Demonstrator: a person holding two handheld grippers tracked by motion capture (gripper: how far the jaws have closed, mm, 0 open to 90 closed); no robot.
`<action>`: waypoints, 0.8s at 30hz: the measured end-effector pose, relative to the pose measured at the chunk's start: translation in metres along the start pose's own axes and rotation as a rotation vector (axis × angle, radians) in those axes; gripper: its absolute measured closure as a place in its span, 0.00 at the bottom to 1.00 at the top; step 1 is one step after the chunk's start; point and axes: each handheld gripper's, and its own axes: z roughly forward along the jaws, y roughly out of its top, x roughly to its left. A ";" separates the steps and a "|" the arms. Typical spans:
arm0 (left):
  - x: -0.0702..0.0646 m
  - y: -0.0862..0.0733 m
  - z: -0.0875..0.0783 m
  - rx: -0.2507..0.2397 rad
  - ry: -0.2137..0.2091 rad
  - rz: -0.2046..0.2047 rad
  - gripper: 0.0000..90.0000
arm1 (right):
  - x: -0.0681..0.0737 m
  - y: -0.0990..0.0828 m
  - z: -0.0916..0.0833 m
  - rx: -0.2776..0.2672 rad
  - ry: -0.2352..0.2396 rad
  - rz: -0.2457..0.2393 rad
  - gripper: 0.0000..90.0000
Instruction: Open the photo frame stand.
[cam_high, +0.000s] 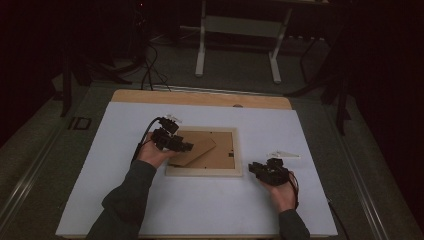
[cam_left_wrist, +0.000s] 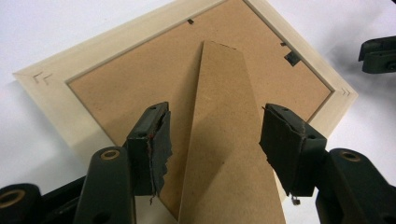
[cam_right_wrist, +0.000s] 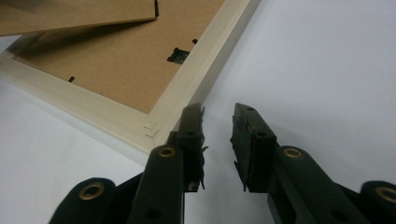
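A wooden picture frame (cam_high: 204, 152) lies face down on the white tabletop (cam_high: 125, 200), its brown backing board upward. The left claw (cam_left_wrist: 212, 135) hangs over the frame's near-left part with its jaws spread wide; the cardboard easel stand (cam_left_wrist: 224, 140) runs up between them, but neither pad presses on it, so nothing is held. The stand's far end looks lifted off the backing, judging by the shadow beneath it in the right gripper view.

The right claw (cam_right_wrist: 218, 140) sits low beside the frame's near-right corner, which lies just off its left jaw. Its jaws stand a little apart with only bare tabletop between them.

As a judgement, the work on the frame's back is at an early or middle stage: the stand (cam_right_wrist: 79, 14) seems raised, while the small black clip (cam_right_wrist: 177, 55) on the backing looks in place, so opening the back appears to remain.

Beyond the right claw lies a small pale flat piece (cam_high: 284, 154). The white sheet covers a wooden top; past it the room is dim, with a grey floor, cables and a white stand's legs (cam_high: 240, 45).
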 end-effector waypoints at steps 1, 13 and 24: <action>0.000 0.001 0.002 0.004 0.000 0.000 0.48 | 0.000 0.000 0.000 -0.001 0.000 -0.001 0.81; -0.006 0.009 0.026 0.106 -0.013 0.038 0.42 | -0.004 0.000 -0.004 -0.010 0.003 0.009 0.80; -0.008 0.010 0.039 0.185 -0.036 0.072 0.39 | -0.005 0.000 -0.003 -0.007 0.008 0.009 0.80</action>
